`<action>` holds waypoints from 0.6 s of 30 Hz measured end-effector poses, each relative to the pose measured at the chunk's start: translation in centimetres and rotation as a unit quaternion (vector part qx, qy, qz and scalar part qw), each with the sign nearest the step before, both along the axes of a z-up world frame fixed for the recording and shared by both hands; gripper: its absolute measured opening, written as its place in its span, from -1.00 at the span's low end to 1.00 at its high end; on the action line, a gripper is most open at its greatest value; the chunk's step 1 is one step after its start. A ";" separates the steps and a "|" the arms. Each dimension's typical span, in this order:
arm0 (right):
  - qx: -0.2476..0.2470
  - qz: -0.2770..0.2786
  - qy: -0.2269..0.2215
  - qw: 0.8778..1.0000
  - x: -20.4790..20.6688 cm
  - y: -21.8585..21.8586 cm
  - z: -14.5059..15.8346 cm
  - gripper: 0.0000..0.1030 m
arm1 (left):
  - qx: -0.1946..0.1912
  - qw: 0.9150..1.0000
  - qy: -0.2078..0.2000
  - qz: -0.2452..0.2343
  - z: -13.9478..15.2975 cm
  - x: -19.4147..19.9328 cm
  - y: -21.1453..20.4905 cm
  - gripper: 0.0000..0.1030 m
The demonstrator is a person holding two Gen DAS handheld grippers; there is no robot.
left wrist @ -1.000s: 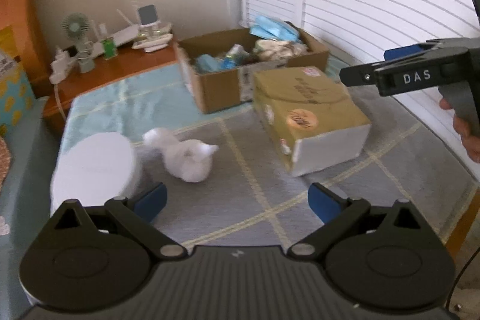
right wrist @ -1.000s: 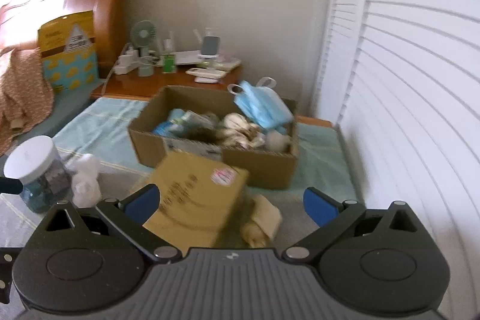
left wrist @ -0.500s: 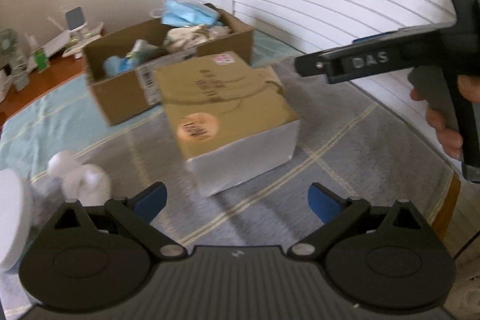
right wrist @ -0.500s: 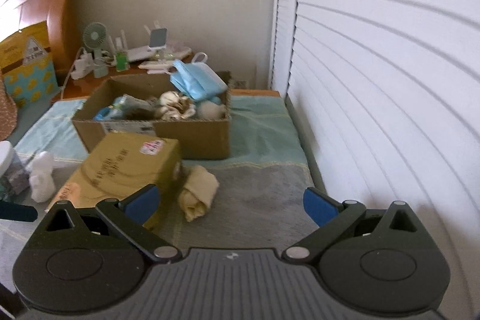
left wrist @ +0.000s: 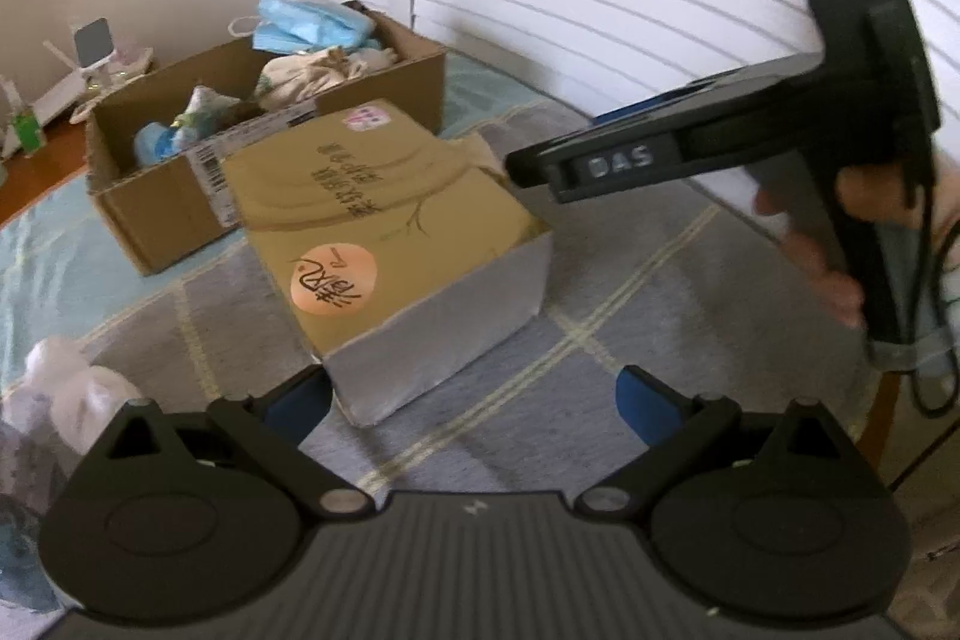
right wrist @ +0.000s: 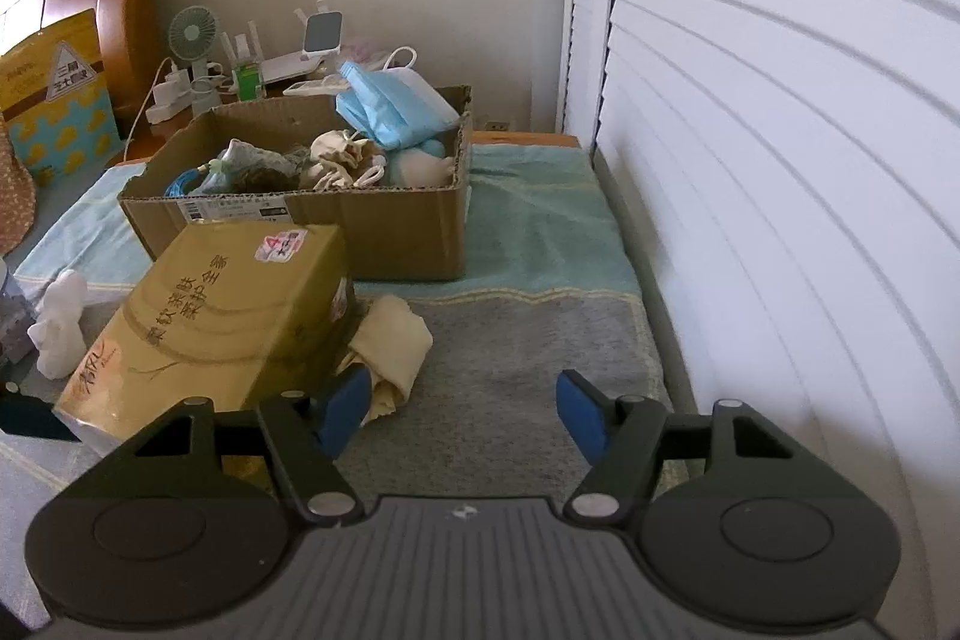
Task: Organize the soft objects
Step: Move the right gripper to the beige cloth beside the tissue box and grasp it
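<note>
Right wrist view: yellow cloth (right wrist: 390, 340) lies just beyond the right tool's (right wrist: 462, 415) left pad.

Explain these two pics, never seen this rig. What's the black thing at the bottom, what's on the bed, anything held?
No robot arm: a person holds a two-finger gripper in each hand, each with a fisheye camera looking along its fingers. The black shape at the bottom is that gripper itself. One picture is from the left gripper, which also sees the right one from the side; the other is from the right gripper. On the blanket: an open cardboard box of soft items, a tissue pack, a cream cloth beside it, and a white plush. Nothing is held; the right jaws have just been closing, with nothing between them.
</note>
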State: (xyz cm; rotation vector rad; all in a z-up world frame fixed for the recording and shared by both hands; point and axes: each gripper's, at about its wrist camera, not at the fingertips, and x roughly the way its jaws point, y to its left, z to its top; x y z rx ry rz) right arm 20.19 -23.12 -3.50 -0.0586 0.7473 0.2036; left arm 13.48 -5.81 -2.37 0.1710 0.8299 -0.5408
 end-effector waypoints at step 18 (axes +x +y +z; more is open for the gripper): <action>0.062 0.043 0.031 0.997 3.2 1.1 -1.1 -0.04 | 0.006 1.000 0.000 0.016 0.0 -0.5 1.7 0.94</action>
